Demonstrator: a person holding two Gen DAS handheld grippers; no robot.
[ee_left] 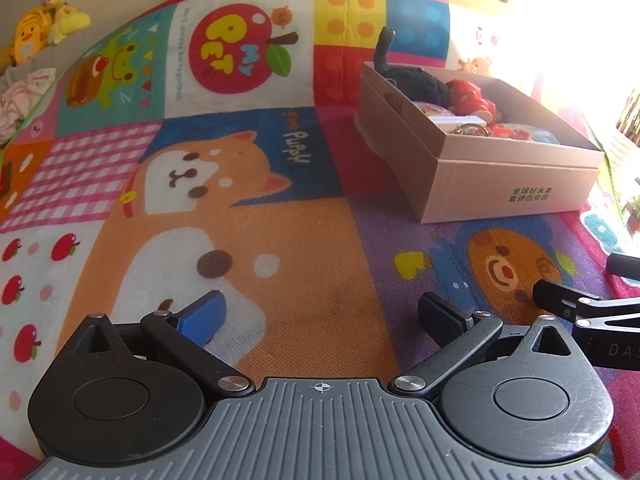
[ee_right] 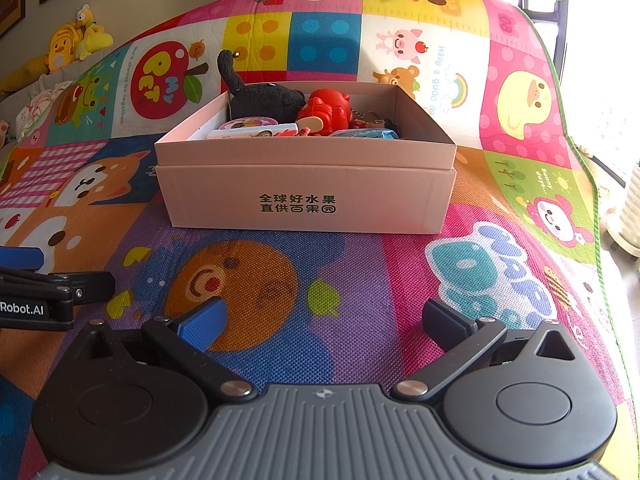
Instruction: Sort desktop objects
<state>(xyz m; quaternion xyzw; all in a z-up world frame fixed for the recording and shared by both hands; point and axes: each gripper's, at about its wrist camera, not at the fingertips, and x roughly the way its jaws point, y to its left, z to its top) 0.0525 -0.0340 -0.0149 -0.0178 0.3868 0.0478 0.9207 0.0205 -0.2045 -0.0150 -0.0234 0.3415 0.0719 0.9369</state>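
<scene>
Sitting on the bright play mat: a pink box holding a black plush cat, a red toy and small bits. Left gripper spread wide, empty, above the mat. Right gripper spread wide too, empty, facing the box.

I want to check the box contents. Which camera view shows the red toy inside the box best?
The right wrist view: it faces the box front-on, and the red toy shows clearly. The left wrist view sees the red toy sideways, near glare.
</scene>
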